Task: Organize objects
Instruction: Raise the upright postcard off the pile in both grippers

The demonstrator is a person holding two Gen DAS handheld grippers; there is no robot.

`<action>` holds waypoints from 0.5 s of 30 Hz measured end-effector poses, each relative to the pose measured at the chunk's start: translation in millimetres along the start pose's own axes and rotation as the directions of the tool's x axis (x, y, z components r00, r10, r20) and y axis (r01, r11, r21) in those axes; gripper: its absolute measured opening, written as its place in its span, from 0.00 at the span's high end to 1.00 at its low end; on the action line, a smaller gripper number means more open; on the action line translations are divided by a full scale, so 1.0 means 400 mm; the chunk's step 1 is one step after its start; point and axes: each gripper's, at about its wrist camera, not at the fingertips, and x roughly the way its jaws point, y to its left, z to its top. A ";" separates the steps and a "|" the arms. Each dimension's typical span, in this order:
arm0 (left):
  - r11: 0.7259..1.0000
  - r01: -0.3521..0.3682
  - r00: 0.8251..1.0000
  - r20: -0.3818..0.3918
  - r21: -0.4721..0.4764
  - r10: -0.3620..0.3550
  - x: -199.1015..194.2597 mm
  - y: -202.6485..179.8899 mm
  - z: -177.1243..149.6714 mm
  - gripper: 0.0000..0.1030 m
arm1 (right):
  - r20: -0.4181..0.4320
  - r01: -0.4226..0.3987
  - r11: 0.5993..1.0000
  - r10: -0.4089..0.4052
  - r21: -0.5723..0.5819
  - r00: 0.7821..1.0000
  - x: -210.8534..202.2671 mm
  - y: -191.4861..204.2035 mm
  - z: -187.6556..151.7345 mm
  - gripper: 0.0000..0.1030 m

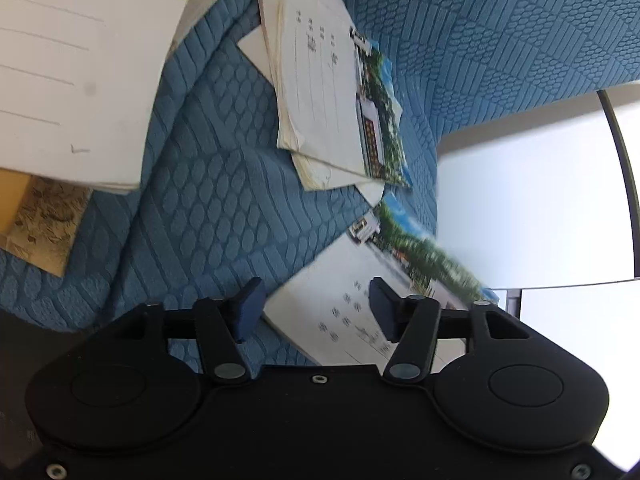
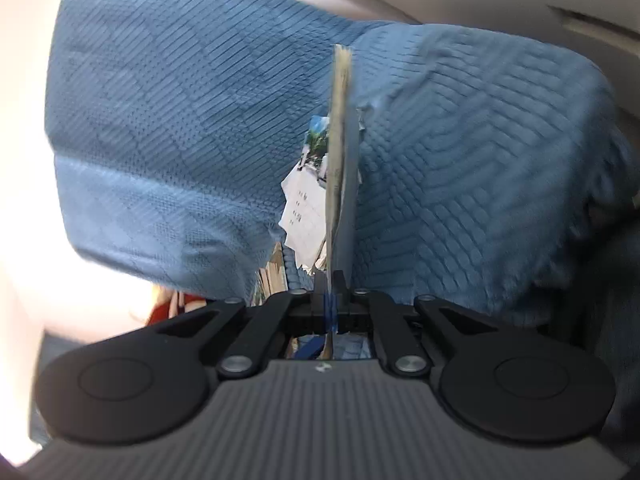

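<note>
Two grippers work over a blue quilted cover [image 1: 208,184] strewn with paper. From largest to smallest: a white lined booklet [image 1: 68,80] at far left, a loose pile of postcards [image 1: 332,100] in the middle, one postcard [image 1: 360,292] just below it. The left gripper [image 1: 316,312] hangs over that card, jaws spread, holding nothing. The right gripper [image 2: 330,304] is clenched on a thin stack of cards [image 2: 339,160] — seen edge-on, upright.

Stack of postcards [image 1: 332,100] lies fanned, backs up, on blue quilted cover; single postcard [image 1: 372,296] lies flat nearby; one card [image 2: 339,168] stands edge-on.
</note>
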 end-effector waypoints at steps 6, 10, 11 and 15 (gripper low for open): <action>0.997 0.057 0.996 -0.059 -0.061 -0.061 0.013 0.017 0.001 0.43 | 0.012 -0.024 0.991 0.023 0.128 1.000 -0.047 -0.008 -0.026 0.96; 0.989 0.094 0.991 -0.081 -0.115 -0.103 0.020 0.039 -0.002 0.43 | 0.019 -0.063 0.979 0.060 0.195 0.998 -0.055 -0.008 -0.027 0.96; 0.985 0.107 0.989 -0.089 -0.133 -0.119 0.022 0.046 -0.002 0.44 | 0.017 -0.072 0.976 0.070 0.207 0.997 -0.054 -0.007 -0.028 0.96; 0.979 0.126 0.984 -0.107 -0.162 -0.144 0.033 0.060 0.002 0.62 | -0.009 -0.048 0.977 0.051 0.208 0.999 -0.049 0.008 -0.027 0.96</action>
